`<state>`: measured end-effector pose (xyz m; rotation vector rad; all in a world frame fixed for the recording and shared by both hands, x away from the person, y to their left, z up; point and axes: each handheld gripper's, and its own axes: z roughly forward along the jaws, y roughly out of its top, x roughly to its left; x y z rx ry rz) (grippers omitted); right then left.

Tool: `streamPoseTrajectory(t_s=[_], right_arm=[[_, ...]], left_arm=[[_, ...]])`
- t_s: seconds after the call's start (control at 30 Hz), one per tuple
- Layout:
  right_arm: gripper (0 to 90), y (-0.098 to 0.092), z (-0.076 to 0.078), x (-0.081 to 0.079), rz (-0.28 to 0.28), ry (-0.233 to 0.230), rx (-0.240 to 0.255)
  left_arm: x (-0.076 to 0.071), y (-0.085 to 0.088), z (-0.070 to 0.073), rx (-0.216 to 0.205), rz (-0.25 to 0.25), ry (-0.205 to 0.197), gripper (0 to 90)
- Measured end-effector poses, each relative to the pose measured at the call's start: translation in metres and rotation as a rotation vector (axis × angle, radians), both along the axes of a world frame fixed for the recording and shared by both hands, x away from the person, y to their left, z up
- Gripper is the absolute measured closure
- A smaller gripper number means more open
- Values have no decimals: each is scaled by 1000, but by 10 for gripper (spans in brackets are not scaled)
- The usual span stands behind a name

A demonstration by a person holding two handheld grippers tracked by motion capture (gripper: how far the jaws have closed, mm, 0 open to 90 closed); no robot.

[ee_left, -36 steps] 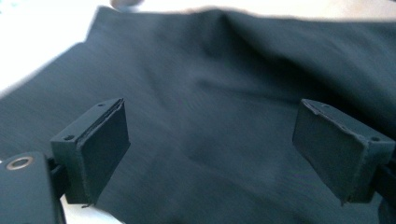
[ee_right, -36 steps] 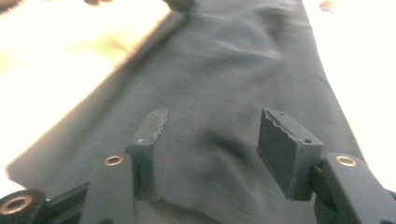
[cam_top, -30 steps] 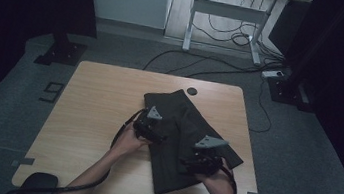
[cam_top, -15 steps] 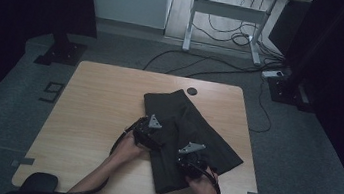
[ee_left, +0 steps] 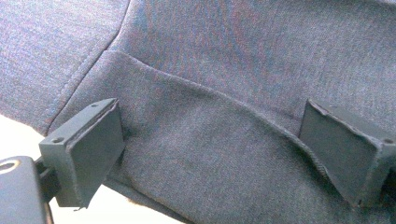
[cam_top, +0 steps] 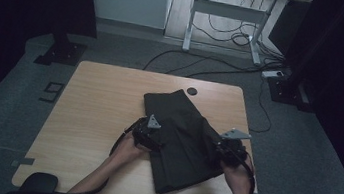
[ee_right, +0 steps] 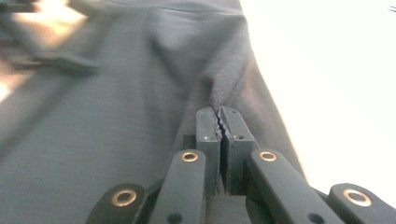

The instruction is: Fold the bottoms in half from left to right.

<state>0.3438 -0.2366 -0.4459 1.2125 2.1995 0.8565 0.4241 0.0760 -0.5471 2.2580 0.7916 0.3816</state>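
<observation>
Rightward since before, right gripper [ee_right: 219, 116] pinches dark folded cloth [cam_top: 182, 138] — left gripper [ee_left: 210, 144] spread.

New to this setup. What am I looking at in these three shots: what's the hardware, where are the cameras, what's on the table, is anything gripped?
There is no robot arm here. A person stands at a wooden table and holds a hand-operated two-finger tool in each hand.

The wide picture comes from a fixed camera above the person's side, looking forward and down. The two close-ups come from cameras mounted on the tools, each looking along its own fingers.

On the table lies a dark folded garment, with a small black round cap set in the tabletop behind it.

The left gripper is open: its fingers stand wide apart over a seamed edge of the cloth, gripping nothing. The right gripper has just closed and pinches a fold at the garment's right edge.
</observation>
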Motion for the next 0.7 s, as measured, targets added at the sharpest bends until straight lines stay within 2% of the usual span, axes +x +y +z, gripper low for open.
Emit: streamPoseTrajectory(t_s=[0.03, 0.07, 0.1, 0.13, 0.23, 0.3, 0.33, 0.4, 0.47, 0.53, 0.6, 0.67, 0.7], right_arm=[[866, -10, -2, 3, -30, 6, -4], [866, -10, -2, 3, -30, 6, -4], [853, -30, -9, 10, -87, 32, 1], [843, -39, -14, 13, -115, 45, 3], [682, -60, -27, 19, -199, 57, -20], [568, -67, -27, 18, -232, 43, -28], [521, -68, -23, 17, -236, 26, -19], [421, -68, -16, 16, -245, -5, -10], [376, -64, -9, 16, -242, -34, -2], [342, -59, -7, 18, -222, -49, 20], [323, -50, -13, 23, -187, -28, 14], [323, -48, -16, 25, -177, -18, 5], [323, -44, -28, 32, -179, 11, -19]], left_arm=[[0, 0, 0, -2, 0, 1, 67], [0, 0, 0, -2, 0, 1, 67], [0, 0, 0, -3, -1, 2, 67], [0, 1, 0, -4, -1, 3, 67], [1, -1, 5, 17, 3, 19, 67], [0, -1, 8, 20, 10, 18, 69], [-4, -1, 15, -8, 13, 22, 69], [-11, -3, 21, -25, 0, 22, 68], [-15, -5, 23, -23, -10, 15, 57], [-27, -9, 25, -5, -41, 1, 43], [-30, -11, 23, 5, -50, 1, 37], [-35, -12, 20, 19, -60, 3, 35], [-38, -13, 14, 33, -64, 11, 36]])
